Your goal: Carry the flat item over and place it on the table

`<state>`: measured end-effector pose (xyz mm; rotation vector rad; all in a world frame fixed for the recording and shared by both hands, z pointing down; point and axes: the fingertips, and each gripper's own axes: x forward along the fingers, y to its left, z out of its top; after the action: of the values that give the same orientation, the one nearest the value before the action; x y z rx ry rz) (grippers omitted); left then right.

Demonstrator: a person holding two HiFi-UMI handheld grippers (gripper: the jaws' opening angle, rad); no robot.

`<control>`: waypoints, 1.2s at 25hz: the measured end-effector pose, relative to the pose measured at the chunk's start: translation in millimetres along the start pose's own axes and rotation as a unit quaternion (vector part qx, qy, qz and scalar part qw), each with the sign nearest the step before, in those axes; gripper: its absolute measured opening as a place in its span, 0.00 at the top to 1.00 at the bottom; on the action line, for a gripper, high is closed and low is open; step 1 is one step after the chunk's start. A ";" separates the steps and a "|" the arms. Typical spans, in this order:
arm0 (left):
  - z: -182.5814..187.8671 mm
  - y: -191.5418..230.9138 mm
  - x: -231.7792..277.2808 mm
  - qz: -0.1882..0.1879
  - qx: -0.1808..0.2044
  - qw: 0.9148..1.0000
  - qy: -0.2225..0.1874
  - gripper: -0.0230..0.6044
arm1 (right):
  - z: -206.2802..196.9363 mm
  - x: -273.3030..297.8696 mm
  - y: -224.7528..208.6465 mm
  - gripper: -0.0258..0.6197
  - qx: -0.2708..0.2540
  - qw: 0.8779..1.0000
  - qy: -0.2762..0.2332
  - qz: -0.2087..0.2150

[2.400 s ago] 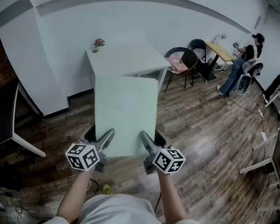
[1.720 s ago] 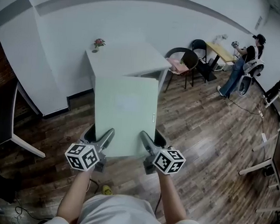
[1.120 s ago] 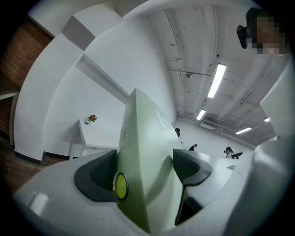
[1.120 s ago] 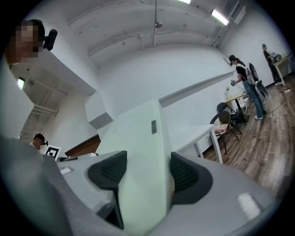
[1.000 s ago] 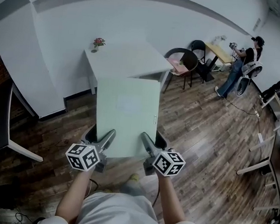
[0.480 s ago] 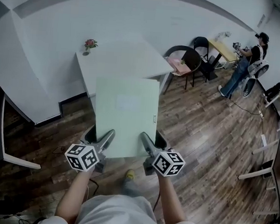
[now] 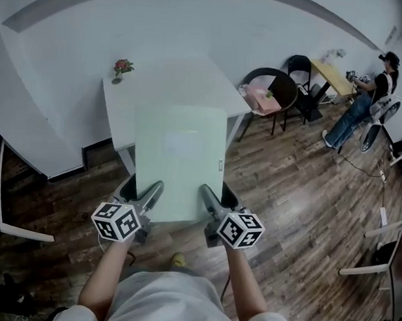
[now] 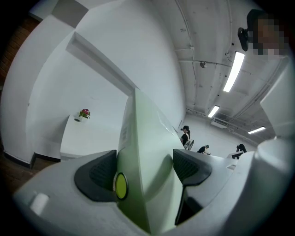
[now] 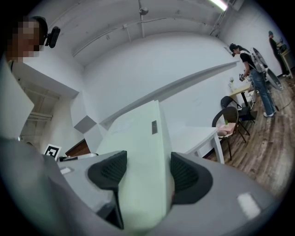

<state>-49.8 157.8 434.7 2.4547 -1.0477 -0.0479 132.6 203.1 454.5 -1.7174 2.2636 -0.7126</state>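
The flat item [image 7: 179,158] is a thin, pale green rectangular panel, plain-faced, with a faint lighter patch near its middle and a small dark tag on its right edge; it is held out roughly level above the wooden floor [image 7: 288,198], and in the head view its far end overlaps the near edge of the white desk [image 7: 158,84] at 12 o'clock. The left gripper [image 7: 142,190] grips the panel's near edge at 7 o'clock, the right gripper [image 7: 219,196] at 5 o'clock — each has both jaw pads pressed against the panel; a small flower vase [image 7: 119,68] stands on the desk's far-left corner at 11 o'clock; a dark chair [image 7: 265,92] sits beside the desk at 2 o'clock.
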 end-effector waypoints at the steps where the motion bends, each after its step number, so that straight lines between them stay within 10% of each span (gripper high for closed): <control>1: 1.6 0.1 8.6 0.001 0.001 1.000 0.000 0.37 | 3.9 4.8 -6.5 0.50 0.001 1.000 0.000 0.002; 13: 25.1 47.3 104.5 0.006 0.004 1.000 0.001 0.37 | 30.2 97.6 -62.3 0.50 0.007 1.000 0.002 0.008; 30: 126.7 226.5 280.9 0.002 -0.023 1.000 0.012 0.37 | 83.5 356.7 -106.3 0.50 0.006 1.000 0.023 -0.011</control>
<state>-30.2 -223.3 461.1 2.4071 -1.0294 -0.0407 153.3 -177.1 477.8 -1.7417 2.2691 -0.7775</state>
